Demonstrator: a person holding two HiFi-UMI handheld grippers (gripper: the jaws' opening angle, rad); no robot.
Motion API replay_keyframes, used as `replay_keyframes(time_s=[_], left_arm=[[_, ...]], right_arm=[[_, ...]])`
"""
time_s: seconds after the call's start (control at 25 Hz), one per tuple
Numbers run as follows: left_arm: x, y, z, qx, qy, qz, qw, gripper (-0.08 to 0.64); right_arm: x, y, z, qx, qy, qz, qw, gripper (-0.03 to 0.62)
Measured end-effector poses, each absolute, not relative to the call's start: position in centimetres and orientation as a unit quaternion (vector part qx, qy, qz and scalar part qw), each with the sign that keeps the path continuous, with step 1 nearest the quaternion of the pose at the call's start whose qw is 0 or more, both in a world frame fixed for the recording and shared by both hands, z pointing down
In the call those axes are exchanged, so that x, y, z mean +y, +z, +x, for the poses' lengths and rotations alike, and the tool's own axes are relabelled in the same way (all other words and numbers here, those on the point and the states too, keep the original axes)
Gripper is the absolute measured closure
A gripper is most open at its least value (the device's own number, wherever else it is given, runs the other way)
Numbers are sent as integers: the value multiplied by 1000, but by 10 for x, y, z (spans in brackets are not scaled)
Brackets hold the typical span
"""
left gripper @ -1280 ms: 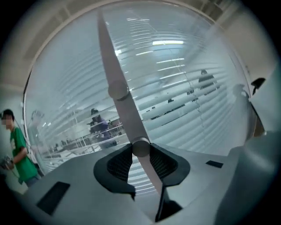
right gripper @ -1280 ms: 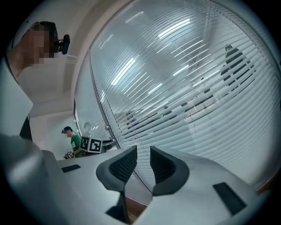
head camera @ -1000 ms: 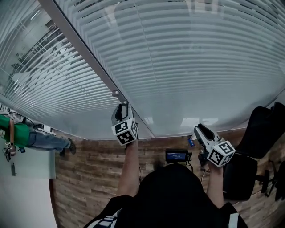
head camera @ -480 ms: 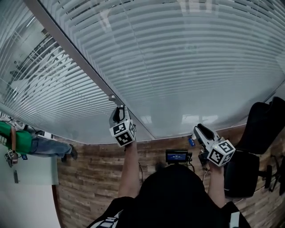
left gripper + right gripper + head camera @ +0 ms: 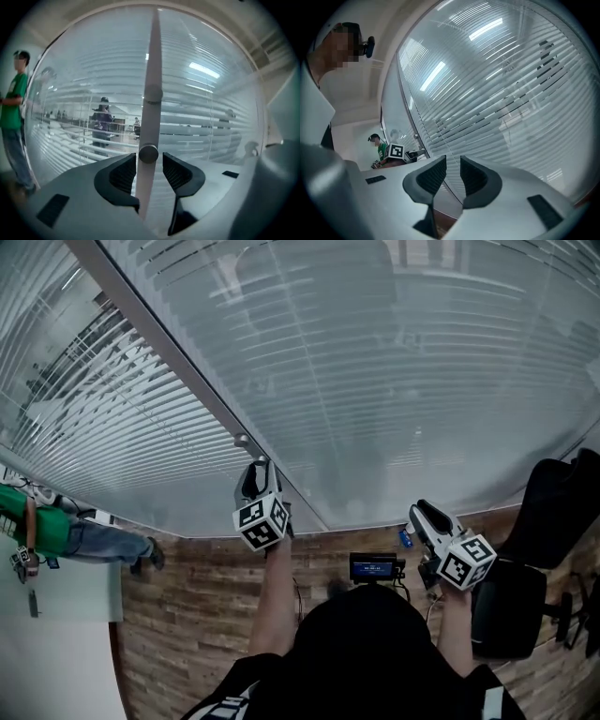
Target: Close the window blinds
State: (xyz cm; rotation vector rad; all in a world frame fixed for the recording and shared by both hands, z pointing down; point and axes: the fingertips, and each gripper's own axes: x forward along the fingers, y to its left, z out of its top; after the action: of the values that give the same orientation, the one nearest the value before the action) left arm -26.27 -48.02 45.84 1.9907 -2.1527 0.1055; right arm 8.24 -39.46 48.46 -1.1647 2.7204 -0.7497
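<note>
Far left, a person in a green top [image 5: 37, 521] stood on the wooden floor [image 5: 187, 615] beside the glass. The left pane's blinds [image 5: 94, 418] had their slats tilted apart, so the room behind showed through the gaps.

A pale post [image 5: 169, 343] divided the window into two panes. Low on that post, near the window's bottom edge, sat a small round knob [image 5: 242, 440].

The left tool [image 5: 255, 470] was raised to that knob, its marker cube [image 5: 262, 523] toward the person. In the left gripper view the knob [image 5: 148, 153] lay between the tips of the left tool [image 5: 149, 160], with the post [image 5: 152, 70] running up behind it. The jaws had just been opening. A thin gap showed on each side of the knob, so the pads bracketed it without pressing on it.

The right pane's blinds [image 5: 394, 381] had their slats lying nearly flat together and read as one milky sheet down to the bottom edge.

The right tool [image 5: 424, 514] was held lower and well to the right of the post, apart from the glass. In the right gripper view the right tool [image 5: 453, 176] had its jaws a narrow gap apart, with nothing between them and only blinds [image 5: 501, 93] beyond.
</note>
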Motion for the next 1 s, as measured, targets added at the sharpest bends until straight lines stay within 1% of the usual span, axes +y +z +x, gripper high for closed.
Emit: replay_keyframes(time_s=[0.04, 0.12, 0.24, 0.28, 0.36, 0.56, 0.68, 0.84, 0.92, 1.0], left_arm=[[-478, 458, -264, -729, 7, 674, 120, 387], [-479, 454, -267, -728, -24, 673, 131, 387], [-485, 453, -269, -728, -27, 671, 139, 390], [-486, 454, -269, -730, -14, 669, 137, 411], [-486, 457, -269, -739, 32, 664, 113, 422], [-488, 463, -269, -749, 186, 636, 7, 422], [-490, 463, -268, -744, 225, 629, -23, 422], [-489, 463, -267, -737, 205, 644, -14, 422], [-485, 461, -268, -742, 172, 648, 4, 420], [-477, 462, -268, -743, 127, 656, 37, 414]], right_arm=[[-394, 484, 83, 890, -246, -382, 44, 514], [-394, 484, 84, 889, -247, -384, 44, 514], [-393, 486, 88, 886, -248, -389, 44, 514], [-393, 485, 89, 886, -248, -390, 44, 514], [-392, 485, 90, 885, -247, -392, 45, 514], [-392, 487, 93, 884, -249, -393, 46, 514], [-391, 487, 92, 885, -248, -391, 46, 514], [-390, 485, 90, 886, -247, -389, 46, 514], [-389, 486, 92, 887, -246, -389, 46, 514], [-388, 488, 95, 885, -248, -391, 48, 514]])
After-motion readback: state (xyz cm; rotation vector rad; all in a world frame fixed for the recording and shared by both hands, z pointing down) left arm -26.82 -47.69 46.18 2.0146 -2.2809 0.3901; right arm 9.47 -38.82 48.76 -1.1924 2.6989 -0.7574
